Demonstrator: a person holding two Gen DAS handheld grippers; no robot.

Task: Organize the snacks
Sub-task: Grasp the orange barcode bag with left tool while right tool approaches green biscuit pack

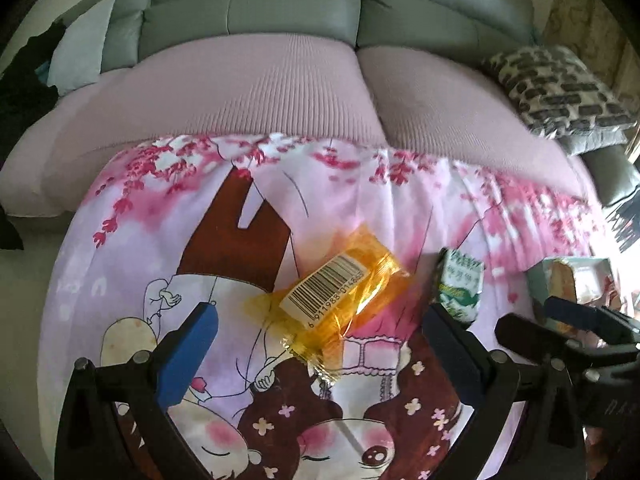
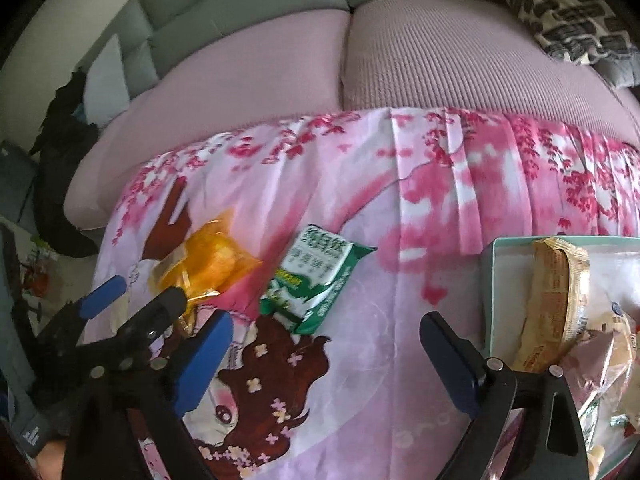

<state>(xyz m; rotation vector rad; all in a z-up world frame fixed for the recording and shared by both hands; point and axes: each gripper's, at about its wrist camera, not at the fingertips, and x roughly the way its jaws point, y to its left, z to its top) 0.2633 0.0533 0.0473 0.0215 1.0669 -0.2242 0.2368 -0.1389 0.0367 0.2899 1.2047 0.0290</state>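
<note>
An orange snack packet (image 1: 336, 300) with a barcode lies on the pink cartoon cloth (image 1: 240, 240), between the tips of my open, empty left gripper (image 1: 320, 320). It also shows in the right wrist view (image 2: 208, 264). A green-and-white snack packet (image 1: 460, 284) (image 2: 308, 284) lies to its right. My right gripper (image 2: 326, 332) is open and empty, just in front of the green packet, and shows in the left wrist view (image 1: 556, 312). A teal box (image 2: 490, 280) (image 1: 540, 280) at the right holds a tan wrapped snack (image 2: 560, 296) and several other packets.
The cloth covers a low table in front of a grey sofa (image 1: 256, 12) with pink seat covers (image 1: 260, 92). A black-and-white patterned cushion (image 1: 560, 88) lies at the sofa's right end. Dark clothing (image 2: 60, 152) sits at the left.
</note>
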